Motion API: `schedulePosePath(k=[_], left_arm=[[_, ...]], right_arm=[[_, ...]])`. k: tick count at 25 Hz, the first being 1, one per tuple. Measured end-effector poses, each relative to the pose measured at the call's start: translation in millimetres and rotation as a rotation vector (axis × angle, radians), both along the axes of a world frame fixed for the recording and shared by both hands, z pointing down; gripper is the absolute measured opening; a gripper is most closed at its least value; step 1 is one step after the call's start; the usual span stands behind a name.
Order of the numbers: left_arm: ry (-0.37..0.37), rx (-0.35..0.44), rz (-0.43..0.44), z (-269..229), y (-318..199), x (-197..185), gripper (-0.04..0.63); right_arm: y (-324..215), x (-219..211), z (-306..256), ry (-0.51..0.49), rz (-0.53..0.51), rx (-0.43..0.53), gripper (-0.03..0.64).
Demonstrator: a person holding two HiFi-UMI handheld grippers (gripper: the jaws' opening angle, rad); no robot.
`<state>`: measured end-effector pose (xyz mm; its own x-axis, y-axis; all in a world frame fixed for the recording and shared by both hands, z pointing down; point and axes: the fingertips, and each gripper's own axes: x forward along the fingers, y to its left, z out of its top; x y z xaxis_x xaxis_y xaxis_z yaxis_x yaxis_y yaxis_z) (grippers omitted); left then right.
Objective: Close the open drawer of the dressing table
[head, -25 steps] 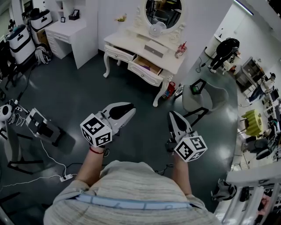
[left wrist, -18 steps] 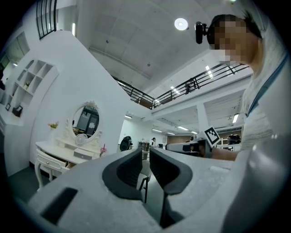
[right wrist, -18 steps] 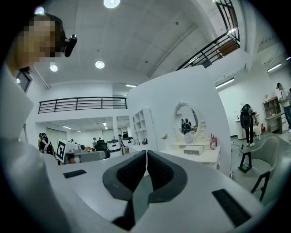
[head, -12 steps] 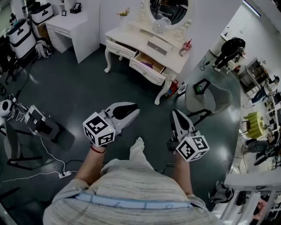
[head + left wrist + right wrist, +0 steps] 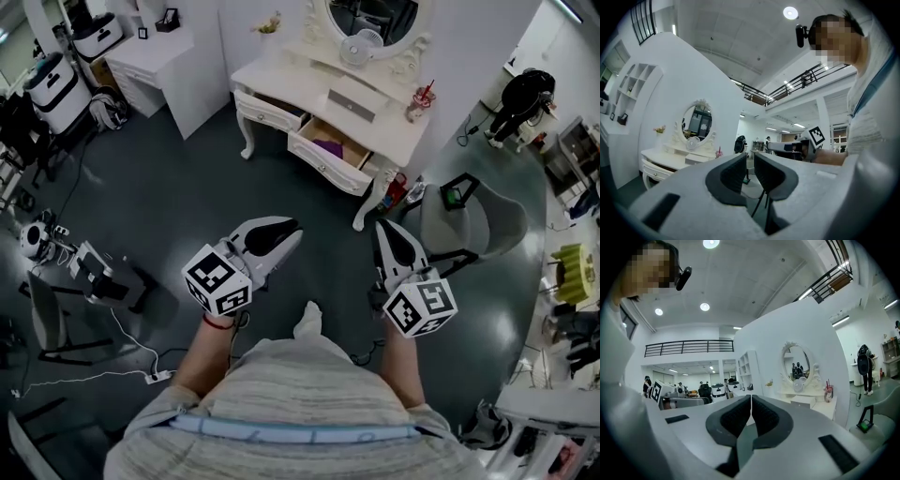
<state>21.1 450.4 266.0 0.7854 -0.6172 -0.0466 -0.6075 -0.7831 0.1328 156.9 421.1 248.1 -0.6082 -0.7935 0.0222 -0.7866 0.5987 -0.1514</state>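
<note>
The white dressing table (image 5: 281,66) with its oval mirror (image 5: 370,14) stands at the top of the head view. Its right-hand drawer (image 5: 328,150) is pulled out, with something purple inside. My left gripper (image 5: 286,231) and right gripper (image 5: 382,229) are held level over the dark floor, well short of the table and pointing toward it. A narrow gap shows between the left gripper's (image 5: 750,157) pads, with nothing in it. The right gripper's (image 5: 751,399) pads meet, holding nothing. The table shows in the left gripper view (image 5: 665,157) and in the right gripper view (image 5: 811,401).
A grey chair (image 5: 469,220) stands right of the table, with red bottles (image 5: 396,190) at the table leg. A white cabinet (image 5: 173,61) is at upper left. Equipment on stands (image 5: 89,272) and a cable with power strip (image 5: 155,377) lie on the left floor.
The dressing table has come lower and nearer in the head view as the person walks toward it. Both grippers are carried forward together, jaws unchanged.
</note>
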Motion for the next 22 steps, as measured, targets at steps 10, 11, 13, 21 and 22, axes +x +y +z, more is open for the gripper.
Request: schedulePosePath(k=[10, 11, 13, 21, 22], left_arm=[[-0.028, 0.007, -0.085, -14, -84, 23, 0.061], [-0.029, 0.011, -0.092, -15, -91, 26, 0.061], [-0.035, 0.015, -0.104, -18, -104, 33, 0.061], [-0.065, 0.010, -0.135, -13, -137, 45, 0.061], [-0.066, 0.011, -0.139, -13, -142, 45, 0.061]], right_arm=[[-89, 20, -7, 0.002, -0.077, 0.002, 0.012], [-95, 21, -7, 0.004, -0.087, 0.003, 0.011], [-105, 23, -7, 0.005, -0.109, 0.004, 0.011], [-141, 28, 2, 0.002, -0.155, -0.014, 0.012], [-145, 28, 2, 0.001, -0.159, -0.013, 0.012]])
